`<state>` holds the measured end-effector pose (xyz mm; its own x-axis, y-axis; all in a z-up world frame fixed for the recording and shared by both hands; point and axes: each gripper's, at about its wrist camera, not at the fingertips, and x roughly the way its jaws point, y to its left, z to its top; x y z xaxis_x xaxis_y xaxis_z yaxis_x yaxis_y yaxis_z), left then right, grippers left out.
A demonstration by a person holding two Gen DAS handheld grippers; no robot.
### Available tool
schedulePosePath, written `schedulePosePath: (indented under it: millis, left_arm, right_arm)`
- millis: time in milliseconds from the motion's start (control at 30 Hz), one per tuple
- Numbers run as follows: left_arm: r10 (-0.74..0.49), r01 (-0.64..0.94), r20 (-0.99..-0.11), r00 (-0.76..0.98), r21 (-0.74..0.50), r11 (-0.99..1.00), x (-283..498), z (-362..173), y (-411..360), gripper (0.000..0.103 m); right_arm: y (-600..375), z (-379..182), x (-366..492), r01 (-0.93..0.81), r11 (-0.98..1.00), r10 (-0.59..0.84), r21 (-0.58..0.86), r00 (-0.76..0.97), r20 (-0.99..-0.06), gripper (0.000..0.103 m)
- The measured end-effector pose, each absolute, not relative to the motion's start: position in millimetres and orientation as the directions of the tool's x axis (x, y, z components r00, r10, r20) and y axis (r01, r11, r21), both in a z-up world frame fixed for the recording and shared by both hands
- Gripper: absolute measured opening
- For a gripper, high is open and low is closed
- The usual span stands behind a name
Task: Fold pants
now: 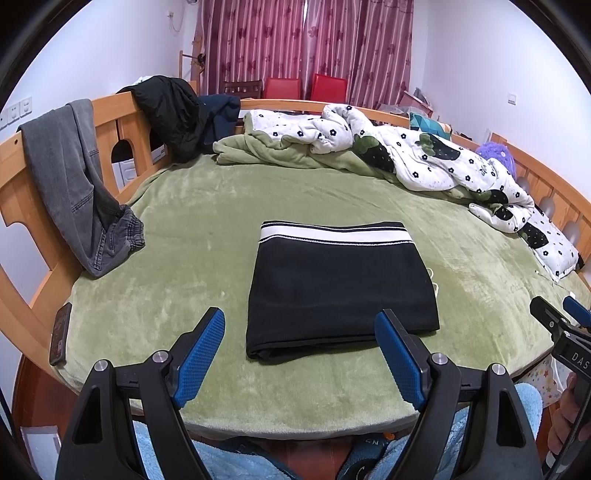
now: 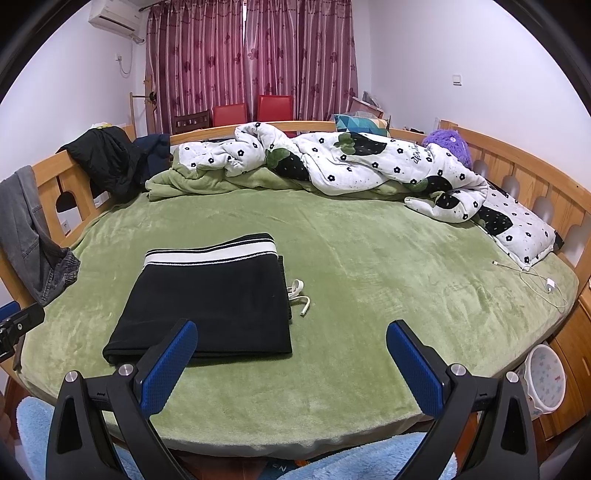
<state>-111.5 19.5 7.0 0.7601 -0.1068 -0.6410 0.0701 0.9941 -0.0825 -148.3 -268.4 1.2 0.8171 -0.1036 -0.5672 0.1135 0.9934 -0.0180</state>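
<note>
Pants (image 1: 341, 288): one black pair, folded flat on green bed cover (image 1: 207, 206), just beyond two grippers. Left gripper (image 1: 301, 356) and right gripper (image 2: 291, 365): jaws wide apart, empty. Farther: one grey jeans (image 1: 74, 184), two red chairs (image 1: 328, 86).

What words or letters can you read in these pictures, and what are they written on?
"DAS": white letters on the black body of the right tongs, cut off at the picture's edge.
Cursive writing on the white flower-print quilt: too small and crumpled to read.
Letters on the dark fabric below the edge of the green plush bed cover: partly hidden, upside down, unreadable.
White air conditioner on the wall: mark too small to read.
</note>
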Motion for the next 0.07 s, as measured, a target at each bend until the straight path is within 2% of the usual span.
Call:
schedulePosePath:
  millis: [67]
  left_arm:
    - [-0.103, 0.068, -0.642, 0.760, -0.078, 0.995, -110.1, 7.1, 20.3, 0.083]
  right_arm:
    - [-267.7, 1.1, -148.4, 0.114, 0.993, -0.104, -0.018, 0.816, -0.568, 0.103]
